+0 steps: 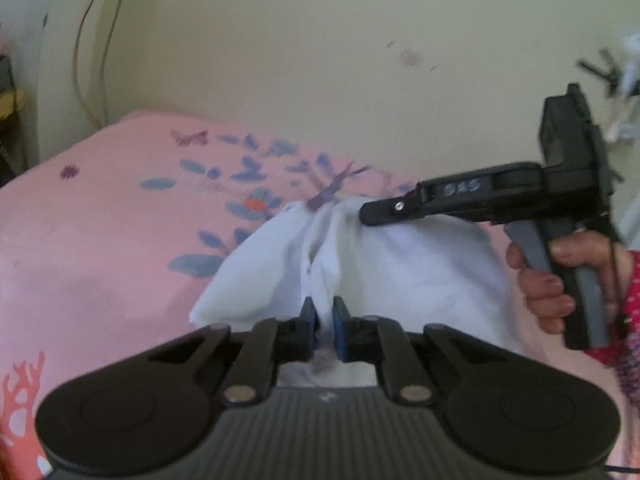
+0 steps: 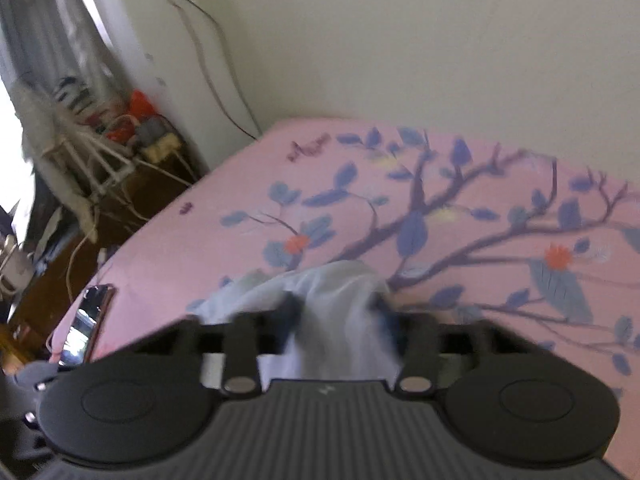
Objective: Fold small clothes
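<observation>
Left wrist view: the left gripper (image 1: 324, 314) pinches a fold of the white garment (image 1: 384, 264), lifted over the pink bedsheet (image 1: 100, 240) near its wall-side edge; the right gripper (image 1: 370, 214) reaches its far part.

Right wrist view: blurred jaws stand apart around bunched cloth (image 2: 340, 312); whether they grip it, I cannot tell.

The left gripper (image 1: 324, 312) has its jaws nearly together, pinching white cloth (image 1: 400, 264), while the right gripper (image 2: 336, 316), its grey handle gripped by the right hand (image 1: 560, 284), reaches in level from the right with cloth bunched between wider-set jaws.
</observation>
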`<state>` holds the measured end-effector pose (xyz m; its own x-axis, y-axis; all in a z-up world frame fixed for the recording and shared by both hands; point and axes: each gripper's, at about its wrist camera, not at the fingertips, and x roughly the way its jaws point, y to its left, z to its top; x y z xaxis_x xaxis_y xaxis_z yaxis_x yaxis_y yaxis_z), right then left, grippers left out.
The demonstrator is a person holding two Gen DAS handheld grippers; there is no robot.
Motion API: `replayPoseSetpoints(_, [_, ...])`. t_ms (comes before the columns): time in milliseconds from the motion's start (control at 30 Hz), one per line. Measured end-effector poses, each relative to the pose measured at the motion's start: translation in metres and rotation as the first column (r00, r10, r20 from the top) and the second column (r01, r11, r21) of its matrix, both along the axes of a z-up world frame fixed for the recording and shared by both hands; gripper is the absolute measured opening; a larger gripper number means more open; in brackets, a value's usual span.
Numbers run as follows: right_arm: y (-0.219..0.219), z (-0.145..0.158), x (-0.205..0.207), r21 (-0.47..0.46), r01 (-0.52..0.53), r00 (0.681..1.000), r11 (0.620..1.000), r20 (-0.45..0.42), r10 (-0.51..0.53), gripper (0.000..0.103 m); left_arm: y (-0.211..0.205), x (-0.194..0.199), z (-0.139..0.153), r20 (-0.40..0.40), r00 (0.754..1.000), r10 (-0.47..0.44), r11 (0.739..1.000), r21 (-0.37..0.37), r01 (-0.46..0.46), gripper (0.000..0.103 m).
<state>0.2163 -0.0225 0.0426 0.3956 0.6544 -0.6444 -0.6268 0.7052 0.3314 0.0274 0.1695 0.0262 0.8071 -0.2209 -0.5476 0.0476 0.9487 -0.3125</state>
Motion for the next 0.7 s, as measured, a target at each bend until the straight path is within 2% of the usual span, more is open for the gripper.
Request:
replayPoseSetpoints(33, [-0.008, 0.008, -0.008, 0.045, -0.006, 1.0, 0.999, 0.021, 0.005, 0.019, 0.001, -0.008, 0.005, 0.027, 0.999, -0.021, 1.0, -0.018, 0.021, 0.008])
replayPoseSetpoints(67, [-0.018, 0.02, -0.016, 0.129, -0.025, 0.999, 0.991, 0.039, 0.02, 0.016, 0.003, -0.018, 0.013, 0.059, 0.997, -0.048, 0.998, -0.044, 0.051, 0.008])
replayPoseSetpoints(133, [-0.026, 0.039, -0.027, 0.251, -0.074, 0.996, 0.965, 0.07, 0.058, 0.015, 0.007, -0.039, 0.026, 0.135, 0.987, -0.087, 0.993, -0.073, 0.097, 0.008])
replayPoseSetpoints(167, [-0.026, 0.046, -0.032, 0.293, -0.098, 0.994, 0.951, 0.079, 0.078, 0.015, 0.009, -0.052, 0.032, 0.175, 0.98, -0.09, 0.993, -0.063, 0.103, 0.008])
replayPoseSetpoints(233, [-0.017, 0.05, -0.032, 0.331, -0.145, 0.989, 0.932, 0.085, 0.123, 0.015, 0.016, -0.073, 0.04, 0.227, 0.971, -0.075, 0.995, -0.048, 0.088, 0.008])
replayPoseSetpoints(300, [0.002, 0.041, -0.03, 0.332, -0.184, 0.982, 0.925, 0.093, 0.162, 0.015, 0.026, -0.084, 0.042, 0.235, 0.971, -0.041, 0.997, -0.057, 0.055, 0.008])
replayPoseSetpoints(367, [0.024, 0.022, -0.023, 0.29, -0.178, 0.984, 0.94, 0.055, 0.17, 0.015, 0.036, -0.085, 0.034, 0.197, 0.98, 0.021, 0.999, -0.052, -0.011, 0.008])
replayPoseSetpoints(467, [0.05, -0.019, -0.008, 0.16, -0.129, 0.991, 0.979, -0.002, 0.131, 0.016, 0.042, -0.054, 0.006, 0.03, 0.993, 0.11, 0.994, -0.026, -0.109, 0.008])
replayPoseSetpoints(500, [0.053, -0.029, -0.006, 0.134, -0.107, 0.994, 0.985, 0.007, 0.107, 0.022, 0.042, -0.044, -0.004, -0.019, 0.991, 0.131, 0.991, -0.003, -0.131, 0.008])
replayPoseSetpoints(533, [0.053, -0.036, -0.001, 0.139, -0.084, 0.996, 0.987, -0.012, 0.086, 0.035, 0.041, -0.032, -0.018, -0.084, 0.983, 0.164, 0.986, 0.043, -0.161, 0.008])
replayPoseSetpoints(567, [0.051, -0.039, 0.005, 0.151, -0.057, 0.996, 0.987, -0.059, 0.067, 0.048, 0.04, -0.024, -0.029, -0.12, 0.978, 0.168, 0.985, 0.058, -0.162, 0.008])
replayPoseSetpoints(633, [0.042, -0.035, 0.009, 0.162, -0.028, 0.993, 0.986, -0.107, 0.045, 0.055, 0.038, -0.025, -0.029, -0.103, 0.98, 0.169, 0.984, 0.073, -0.161, 0.009])
replayPoseSetpoints(700, [0.02, -0.015, -0.001, 0.213, -0.022, 0.997, 0.977, -0.062, 0.036, 0.055, 0.039, -0.029, -0.023, -0.086, 0.983, 0.161, 0.985, 0.071, -0.155, 0.012])
